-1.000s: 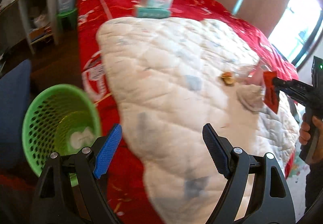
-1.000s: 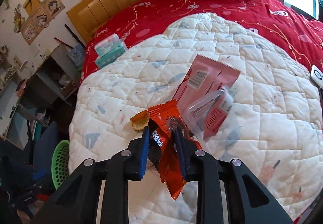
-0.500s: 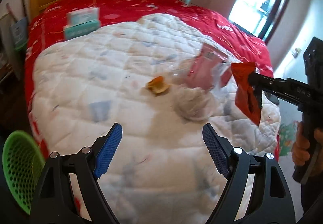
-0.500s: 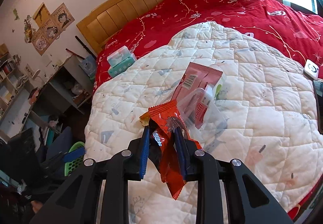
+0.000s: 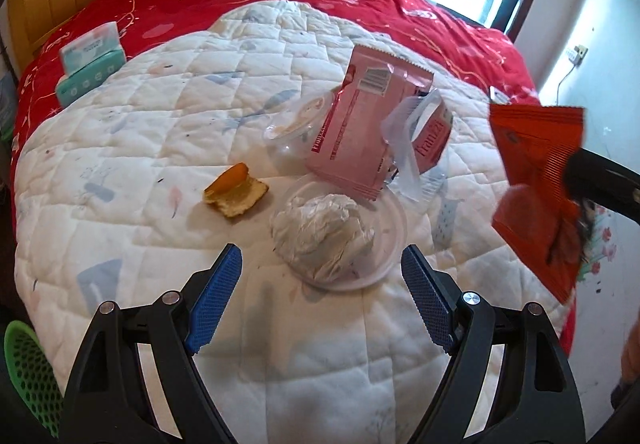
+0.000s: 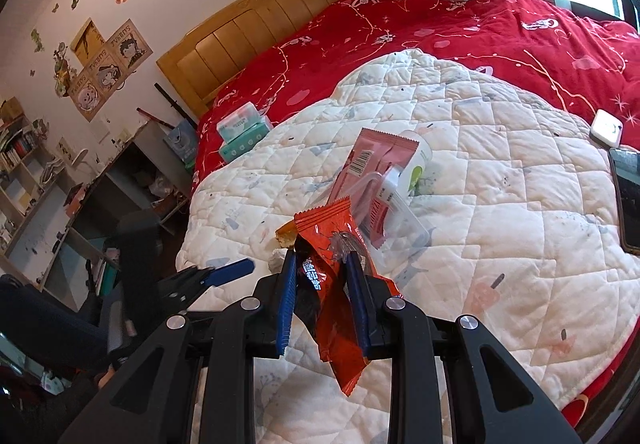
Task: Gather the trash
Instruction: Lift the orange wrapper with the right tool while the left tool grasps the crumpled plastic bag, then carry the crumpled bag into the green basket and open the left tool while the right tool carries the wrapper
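In the left wrist view, the left gripper (image 5: 320,292) is seen with its jaws spread wide and nothing between them, held above a white quilt (image 5: 132,148). Just ahead of its fingertips a crumpled white wad (image 5: 324,232) is found resting on a clear plastic lid (image 5: 390,240). Ahead and to the left lies an orange peel (image 5: 236,194); farther ahead a pink wrapper (image 5: 360,124) is laid against clear plastic packaging (image 5: 408,148). To the far right an orange wrapper (image 5: 540,184) is seen hanging from a dark gripper arm. A green basket (image 5: 28,368) is glimpsed at the lower left edge.

In the right wrist view, the right gripper (image 6: 325,284) is clenched on the orange wrapper (image 6: 334,284), which is lifted clear of the quilt (image 6: 500,204). The pink wrapper (image 6: 372,164) lies just beyond it.
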Demonstrator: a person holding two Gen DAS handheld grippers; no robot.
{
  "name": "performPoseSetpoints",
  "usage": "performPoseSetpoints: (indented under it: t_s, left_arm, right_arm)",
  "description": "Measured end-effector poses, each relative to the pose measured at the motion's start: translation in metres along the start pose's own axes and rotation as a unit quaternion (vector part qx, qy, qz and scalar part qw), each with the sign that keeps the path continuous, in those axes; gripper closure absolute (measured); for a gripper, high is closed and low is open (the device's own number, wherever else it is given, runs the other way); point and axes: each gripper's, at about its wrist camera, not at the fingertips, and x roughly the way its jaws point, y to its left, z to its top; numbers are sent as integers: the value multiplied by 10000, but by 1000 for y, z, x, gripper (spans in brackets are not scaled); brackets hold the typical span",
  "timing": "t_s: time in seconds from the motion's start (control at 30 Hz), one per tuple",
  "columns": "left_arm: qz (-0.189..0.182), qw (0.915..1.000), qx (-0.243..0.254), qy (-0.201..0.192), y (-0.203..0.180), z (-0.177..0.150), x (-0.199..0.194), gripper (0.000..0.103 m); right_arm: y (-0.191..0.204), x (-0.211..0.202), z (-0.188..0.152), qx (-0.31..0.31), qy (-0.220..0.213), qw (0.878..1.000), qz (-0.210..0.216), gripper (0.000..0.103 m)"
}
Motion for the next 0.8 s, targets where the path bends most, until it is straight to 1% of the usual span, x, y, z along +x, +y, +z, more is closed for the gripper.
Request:
performPoseSetpoints:
  t_s: [0.03,0.07,0.1,0.13,0.17,0.3,0.4,0.57,0.73,0.8]
  left_arm:
    - [43,10000,17,-1,0,1,3,24]
    - [72,10000,28,-9,-1,2,5,30]
    - [65,10000,38,5,0,3,7,39]
    - [48,10000,29,28,1,4,9,43]
    - [-8,10000,0,24,2,5,10,51]
    - [-62,9998,-84,-170,5,1,-1,60]
    - [-160,9991,-215,-331,12,-1,-17,61]
    - [-183,9970,-419,-618,27,-14,-56,62]
    - [18,9938,-776,-796,57,-39,-99,62]
    - [168,9915,-929,-898,72,-51,-116,62]
  right_arm:
    - [-1,0,-1,8,-1,10000,4,79]
    - [-2,0,-2,19,0,10000,6,79]
    - [-2,-1,-3,29,4,10000,9,79]
    - [-2,-1,-3,39,7,10000,8,79]
    - [-2,-1,-4,50,11,10000,4,79]
    - [-1,-3,-6,77,0,10000,31,78]
    - [3,-4,-7,67,-18,10000,66,78]
    - [21,-7,-11,-3,-28,9998,196,79]
    - [47,-4,-16,-151,21,9992,370,79]
    - [58,-1,-18,-213,48,9987,456,79]
